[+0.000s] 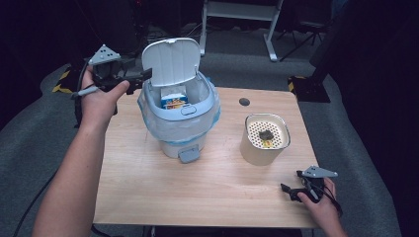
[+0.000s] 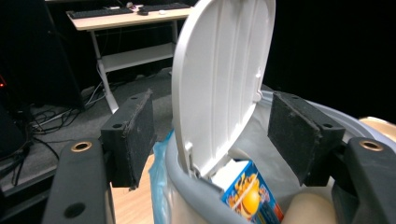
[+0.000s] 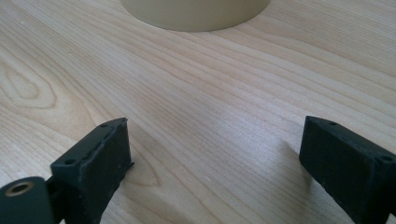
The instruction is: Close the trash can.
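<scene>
Both grippers gape empty; open bin (image 1: 179, 116) holds a carton (image 1: 174, 98), beige canister (image 1: 264, 139) perhaps scraps

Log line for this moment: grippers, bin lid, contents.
left gripper: open, jaws either side of raised bin lid | right gripper: open, low over table | bin: juice carton inside

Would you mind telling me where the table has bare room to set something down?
The near strip of the table is bare, from its left edge to the right tongs. The far right corner beyond the beige canister is free. Between the bin and canister it is tight.
</scene>
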`<move>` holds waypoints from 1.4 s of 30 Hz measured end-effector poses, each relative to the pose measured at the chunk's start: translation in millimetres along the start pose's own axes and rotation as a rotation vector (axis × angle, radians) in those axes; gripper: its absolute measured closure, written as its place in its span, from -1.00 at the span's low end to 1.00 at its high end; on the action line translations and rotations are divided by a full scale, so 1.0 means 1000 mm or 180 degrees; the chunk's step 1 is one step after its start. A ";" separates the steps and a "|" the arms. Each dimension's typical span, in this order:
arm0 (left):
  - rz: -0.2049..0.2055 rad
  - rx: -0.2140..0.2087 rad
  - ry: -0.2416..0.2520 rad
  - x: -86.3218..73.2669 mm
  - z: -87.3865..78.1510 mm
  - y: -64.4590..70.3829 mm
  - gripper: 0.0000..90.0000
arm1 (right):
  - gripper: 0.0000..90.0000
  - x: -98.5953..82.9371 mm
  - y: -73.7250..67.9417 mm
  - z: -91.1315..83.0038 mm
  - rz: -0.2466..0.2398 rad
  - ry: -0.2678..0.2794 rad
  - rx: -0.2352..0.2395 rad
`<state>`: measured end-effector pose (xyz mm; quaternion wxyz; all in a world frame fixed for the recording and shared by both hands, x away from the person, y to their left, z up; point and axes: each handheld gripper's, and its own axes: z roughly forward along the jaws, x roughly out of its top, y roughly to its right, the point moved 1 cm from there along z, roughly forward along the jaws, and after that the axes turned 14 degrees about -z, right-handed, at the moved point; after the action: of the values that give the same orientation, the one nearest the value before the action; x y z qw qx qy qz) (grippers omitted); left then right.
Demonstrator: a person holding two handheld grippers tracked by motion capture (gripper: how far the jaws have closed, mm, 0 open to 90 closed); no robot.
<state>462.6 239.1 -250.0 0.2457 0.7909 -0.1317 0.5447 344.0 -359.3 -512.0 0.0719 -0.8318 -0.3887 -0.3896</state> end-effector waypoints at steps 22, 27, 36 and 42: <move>-0.0073 -0.0349 0.0019 0.013 0.013 0.009 -0.27 | -0.80 0.000 0.000 0.000 0.0001 0.0000 -0.0001; 0.0007 -0.0424 -0.0067 0.008 0.008 0.017 -0.31 | -0.80 0.000 0.000 0.000 0.0001 0.0000 0.0000; 0.0175 -0.0492 -0.0292 -0.008 -0.002 0.035 -0.33 | -0.80 0.000 0.000 0.000 0.0001 -0.0001 0.0000; 0.0131 -0.0736 -0.0444 -0.024 0.002 0.047 -0.25 | -0.80 0.000 0.000 0.000 0.0001 0.0000 -0.0001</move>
<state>433.2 197.0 -261.8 0.3142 0.7904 -0.2266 0.4746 343.9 -359.3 -512.0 0.0718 -0.8319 -0.3886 -0.3896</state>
